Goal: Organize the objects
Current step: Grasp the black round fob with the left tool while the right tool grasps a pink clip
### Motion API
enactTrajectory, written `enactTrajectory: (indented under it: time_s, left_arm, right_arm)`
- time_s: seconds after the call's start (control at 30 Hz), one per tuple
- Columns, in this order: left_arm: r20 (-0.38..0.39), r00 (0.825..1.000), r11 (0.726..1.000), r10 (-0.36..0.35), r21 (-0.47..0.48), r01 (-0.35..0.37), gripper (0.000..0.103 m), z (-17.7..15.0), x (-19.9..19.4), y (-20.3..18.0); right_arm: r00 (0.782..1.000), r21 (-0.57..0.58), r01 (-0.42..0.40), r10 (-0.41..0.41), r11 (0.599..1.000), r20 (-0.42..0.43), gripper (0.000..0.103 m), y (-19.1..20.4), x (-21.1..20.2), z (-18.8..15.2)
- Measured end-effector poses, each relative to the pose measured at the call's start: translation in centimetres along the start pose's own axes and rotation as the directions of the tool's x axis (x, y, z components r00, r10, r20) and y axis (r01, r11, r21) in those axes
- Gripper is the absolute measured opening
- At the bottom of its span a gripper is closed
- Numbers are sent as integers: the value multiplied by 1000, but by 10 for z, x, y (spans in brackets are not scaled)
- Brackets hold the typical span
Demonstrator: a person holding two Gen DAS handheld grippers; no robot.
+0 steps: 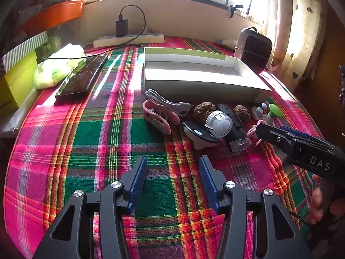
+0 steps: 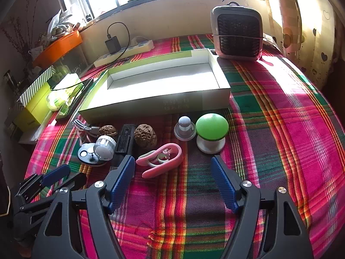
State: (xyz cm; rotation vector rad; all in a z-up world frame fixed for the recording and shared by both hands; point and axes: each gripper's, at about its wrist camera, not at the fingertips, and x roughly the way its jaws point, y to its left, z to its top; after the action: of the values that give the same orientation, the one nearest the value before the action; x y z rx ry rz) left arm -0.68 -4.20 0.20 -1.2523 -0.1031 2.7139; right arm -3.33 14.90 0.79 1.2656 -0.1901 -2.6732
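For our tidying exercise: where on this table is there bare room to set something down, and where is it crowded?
Free: the white box, nothing inside it; the bare plaid cloth right of the green mushroom toy; the cloth before the left tool. Crowded: the strip along the box's front, walnuts to pink clip.

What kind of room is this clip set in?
Likely a home room: a table under a pink-green plaid cloth, a white power strip below the window, and heart-print curtains.

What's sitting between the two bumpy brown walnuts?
A black rectangular gadget lies between the two walnuts, in front of the white box. The right wrist view shows it best; neither hand-held gripper touches it.
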Motion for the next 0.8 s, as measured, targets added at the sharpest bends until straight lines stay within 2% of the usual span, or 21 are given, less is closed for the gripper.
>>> enactTrajectory:
  time_s: [0.2,0.33,0.5,0.57,0.8]
  left_arm:
    - [0,1000,1000,0,-2,0,49,0,0,0]
    - [0,1000,1000,-3,-5,3,49,2,1,2]
    - [-1,1000,1000,-8,-7,8,49,4,1,3]
    - [-2,1000,1000,-16,-11,16,49,5,2,5]
    - [27,997,997,-76,-24,77,49,10,-5,9]
  right_arm:
    - [1000,61,-2,3,998,-17,71,-1,7,8]
    - [999,59,24,-22,998,-31,65,0,13,10]
    - [999,43,30,-29,999,-34,63,1,14,10]
    - [999,30,25,-24,999,-29,57,1,12,9]
    - [999,-5,31,-32,999,-26,52,0,6,6]
